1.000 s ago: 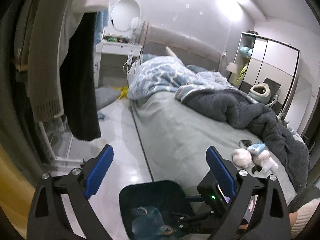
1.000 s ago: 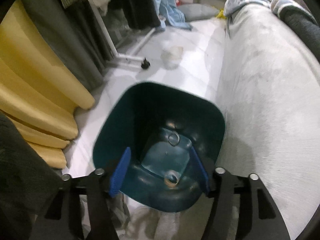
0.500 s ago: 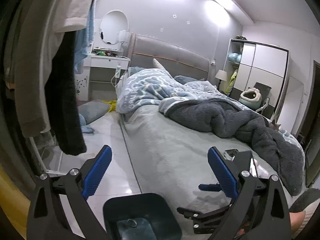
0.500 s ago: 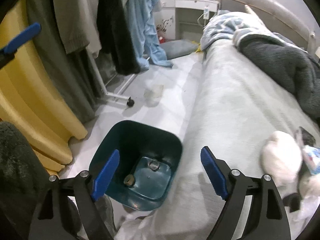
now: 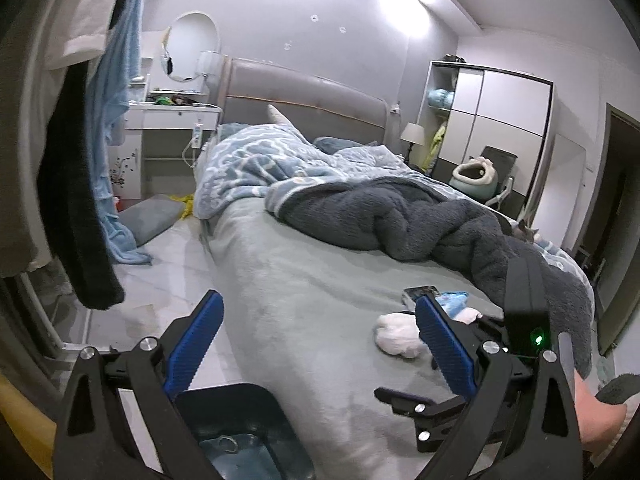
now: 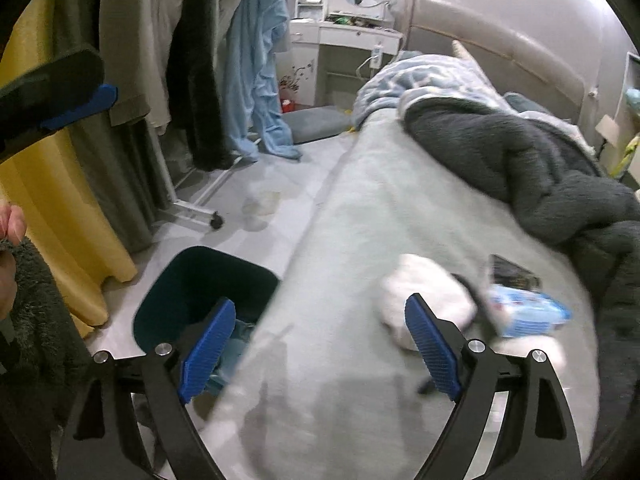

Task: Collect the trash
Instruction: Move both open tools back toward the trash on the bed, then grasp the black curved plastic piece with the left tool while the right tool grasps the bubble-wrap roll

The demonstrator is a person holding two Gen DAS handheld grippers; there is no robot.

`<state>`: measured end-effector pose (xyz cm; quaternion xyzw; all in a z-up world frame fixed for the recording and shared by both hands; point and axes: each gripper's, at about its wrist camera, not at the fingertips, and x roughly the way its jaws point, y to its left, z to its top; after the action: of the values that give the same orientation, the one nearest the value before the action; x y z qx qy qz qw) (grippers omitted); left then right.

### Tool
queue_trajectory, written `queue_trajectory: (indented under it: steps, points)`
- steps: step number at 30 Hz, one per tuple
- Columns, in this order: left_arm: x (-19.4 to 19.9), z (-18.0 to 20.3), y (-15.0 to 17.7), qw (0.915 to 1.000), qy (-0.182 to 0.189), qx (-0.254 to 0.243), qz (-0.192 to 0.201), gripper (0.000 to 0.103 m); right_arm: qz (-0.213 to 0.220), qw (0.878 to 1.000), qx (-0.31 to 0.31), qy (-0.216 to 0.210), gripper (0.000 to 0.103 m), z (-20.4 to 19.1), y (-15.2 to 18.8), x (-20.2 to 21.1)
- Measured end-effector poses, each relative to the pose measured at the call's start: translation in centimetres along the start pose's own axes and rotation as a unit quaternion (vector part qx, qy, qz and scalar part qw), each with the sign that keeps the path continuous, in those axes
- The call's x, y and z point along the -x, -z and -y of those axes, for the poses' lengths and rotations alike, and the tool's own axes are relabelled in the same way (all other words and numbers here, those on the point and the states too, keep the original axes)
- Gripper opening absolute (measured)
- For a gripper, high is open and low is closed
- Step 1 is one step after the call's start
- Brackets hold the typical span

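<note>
A dark teal bin (image 6: pixel 204 280) stands on the floor against the bed's side, with small bits of trash on its bottom (image 5: pixel 228 442). On the grey bedsheet lie a crumpled white tissue (image 6: pixel 424 296), a blue-and-white packet (image 6: pixel 528 312) and a dark flat item (image 6: pixel 512 272). My right gripper (image 6: pixel 320 348) hovers over the bed's edge between bin and tissue; its jaws are opening with nothing between them. My left gripper (image 5: pixel 320 344) stands open and empty above the bin (image 5: pixel 240 420), left of the tissue (image 5: pixel 396 334).
A wheeled clothes rack (image 6: pixel 200 208) with hanging garments and a yellow curtain (image 6: pixel 60 208) line the left of the narrow floor strip. A dark fleece blanket (image 5: pixel 420 220) and blue duvet (image 5: pixel 248 168) cover the far bed. A clear plastic piece (image 6: pixel 260 208) lies on the floor.
My right gripper has risen from over the bin, swung right toward the bed, and its jaws have widened. The left gripper has also shifted; the tissue and packet now appear closer.
</note>
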<state>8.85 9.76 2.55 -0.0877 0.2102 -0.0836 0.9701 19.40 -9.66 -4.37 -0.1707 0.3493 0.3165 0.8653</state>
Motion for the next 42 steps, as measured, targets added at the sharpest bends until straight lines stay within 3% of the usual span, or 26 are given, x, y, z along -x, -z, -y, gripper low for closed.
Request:
queue_trajectory:
  steps: [23, 27, 34, 42]
  points:
    - [-5.5, 7.4, 2.3, 0.9965, 0.049, -0.031, -0.060, 0.096, 0.019, 0.994, -0.094, 0.043, 0.089, 11.8, 6.0, 4.8]
    - [-7.2, 8.6, 3.1, 0.9944, 0.057, -0.032, -0.083, 0.088, 0.018, 0.993, -0.105, 0.044, 0.089, 13.2, 6.9, 5.0]
    - [-9.6, 10.6, 4.6, 0.9906, 0.070, -0.036, -0.112, 0.082, 0.007, 0.991, -0.121, 0.049, 0.089, 15.3, 9.1, 4.9]
    - [-12.9, 11.8, 6.5, 0.9850, 0.063, -0.032, -0.157, 0.070, -0.004, 0.989, -0.141, 0.048, 0.088, 17.4, 11.2, 4.8]
